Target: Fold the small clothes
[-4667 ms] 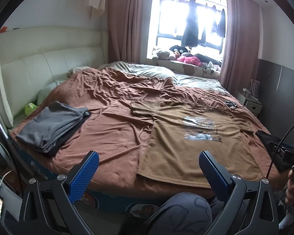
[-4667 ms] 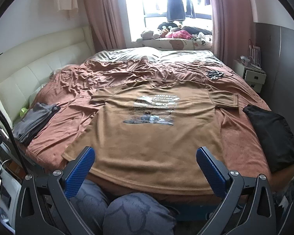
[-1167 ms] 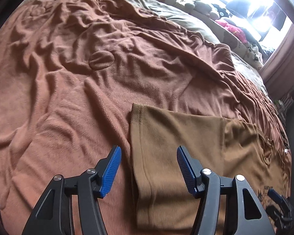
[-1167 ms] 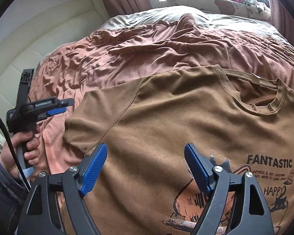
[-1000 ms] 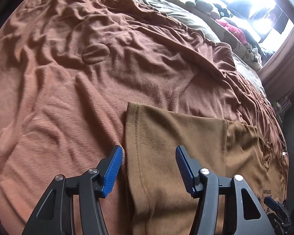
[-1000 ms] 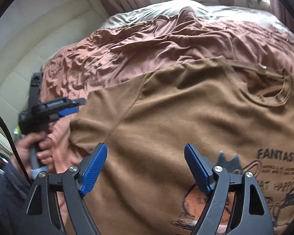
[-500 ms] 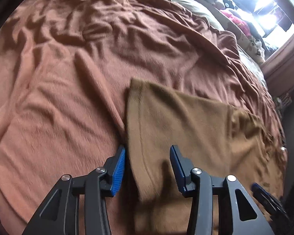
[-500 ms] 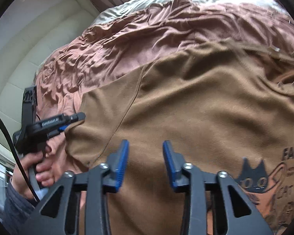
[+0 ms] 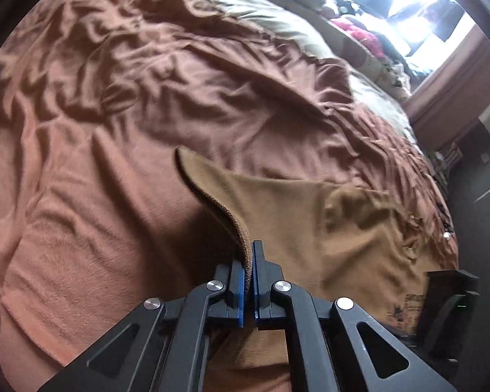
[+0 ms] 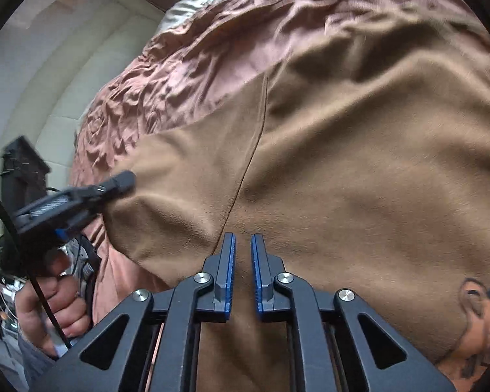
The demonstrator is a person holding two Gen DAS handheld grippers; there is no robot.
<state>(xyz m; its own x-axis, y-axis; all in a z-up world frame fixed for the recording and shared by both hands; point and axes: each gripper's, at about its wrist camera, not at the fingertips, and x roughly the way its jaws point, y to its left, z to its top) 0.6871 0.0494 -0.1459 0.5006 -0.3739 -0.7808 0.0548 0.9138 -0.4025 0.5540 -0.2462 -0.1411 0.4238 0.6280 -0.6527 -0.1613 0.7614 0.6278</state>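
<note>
Left tongs (image 9: 249,254) have just snapped closed on the sleeve hem of the brown T-shirt (image 9: 326,228) spread on the bed (image 9: 114,130), right tongs (image 10: 243,248) just pinched shut near the shoulder seam, and that thin bite could slip mid-fold.

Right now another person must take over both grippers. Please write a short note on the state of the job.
Left gripper: just closed, shut on the sleeve hem of the brown cotton T-shirt, hem lifted off the rust-brown bedspread.
Right gripper: just closed, pinching the T-shirt near the sleeve seam.
Done: both grips taken.
Left: every fold; the T-shirt still lies spread out, print up.
</note>
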